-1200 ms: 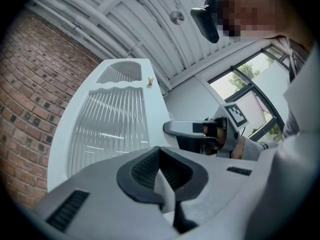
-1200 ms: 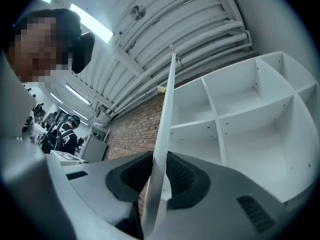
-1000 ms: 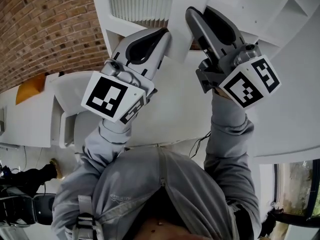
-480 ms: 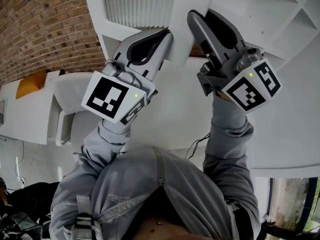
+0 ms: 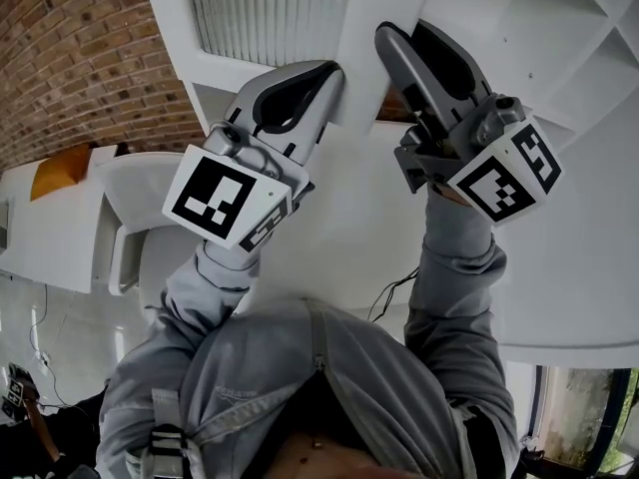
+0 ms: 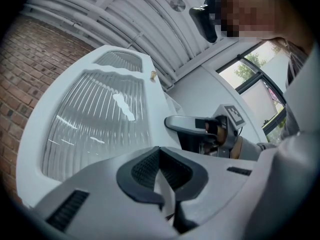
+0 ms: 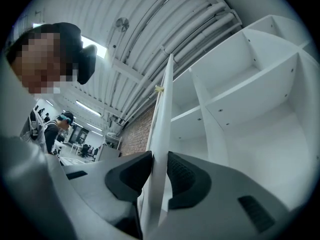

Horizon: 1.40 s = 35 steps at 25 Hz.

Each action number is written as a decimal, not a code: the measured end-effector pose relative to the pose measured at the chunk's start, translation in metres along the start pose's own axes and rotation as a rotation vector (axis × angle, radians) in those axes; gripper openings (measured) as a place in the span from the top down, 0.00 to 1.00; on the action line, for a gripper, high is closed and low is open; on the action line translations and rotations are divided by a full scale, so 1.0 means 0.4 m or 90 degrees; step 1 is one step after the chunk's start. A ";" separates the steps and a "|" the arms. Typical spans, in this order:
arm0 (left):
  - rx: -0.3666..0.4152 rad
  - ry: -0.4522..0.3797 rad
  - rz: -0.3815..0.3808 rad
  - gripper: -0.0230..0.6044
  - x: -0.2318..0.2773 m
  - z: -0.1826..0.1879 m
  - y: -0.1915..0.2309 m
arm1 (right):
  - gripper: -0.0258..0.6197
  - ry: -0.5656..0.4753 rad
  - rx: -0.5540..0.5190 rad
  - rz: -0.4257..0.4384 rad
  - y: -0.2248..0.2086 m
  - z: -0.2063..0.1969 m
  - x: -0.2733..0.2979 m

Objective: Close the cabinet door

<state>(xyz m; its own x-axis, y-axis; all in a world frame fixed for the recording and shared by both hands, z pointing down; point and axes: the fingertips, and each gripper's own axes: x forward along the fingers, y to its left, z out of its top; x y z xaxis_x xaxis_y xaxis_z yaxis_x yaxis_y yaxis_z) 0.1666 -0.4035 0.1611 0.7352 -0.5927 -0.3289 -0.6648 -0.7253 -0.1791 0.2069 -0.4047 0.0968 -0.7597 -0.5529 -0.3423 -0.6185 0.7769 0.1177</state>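
The white cabinet door (image 5: 371,8) with a ribbed glass pane (image 5: 270,8) stands ajar in front of the open cabinet (image 5: 519,18). My left gripper (image 5: 329,73) sits against the door's frame beside the pane. In the left gripper view it (image 6: 160,156) is shut on a thin white edge of the door (image 6: 95,119). My right gripper (image 5: 384,33) grips the frame from the other side. Its jaws have just been opening slightly, but in its own view (image 7: 159,156) both pads still lie against the door's edge (image 7: 162,109).
White shelf compartments (image 7: 240,109) lie to the right of the door's edge. A brick wall (image 5: 80,58) runs on the left, with white furniture (image 5: 60,238) and an orange thing (image 5: 60,173) below it. Windows (image 6: 255,69) show at the right.
Both grippers have moved sideways together with the door. In the head view the ribbed pane and the brick wall have slid to the left.
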 end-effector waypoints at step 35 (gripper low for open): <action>-0.004 0.020 0.040 0.96 0.127 -0.062 0.099 | 0.77 -0.007 0.044 0.032 -0.167 -0.046 0.070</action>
<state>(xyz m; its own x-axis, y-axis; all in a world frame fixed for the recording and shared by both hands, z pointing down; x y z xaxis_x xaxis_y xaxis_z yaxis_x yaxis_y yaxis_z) 0.1807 -0.4710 0.1601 0.6961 -0.6475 -0.3103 -0.7088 -0.6886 -0.1533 0.2233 -0.4774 0.0964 -0.7868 -0.5101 -0.3474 -0.5644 0.8225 0.0704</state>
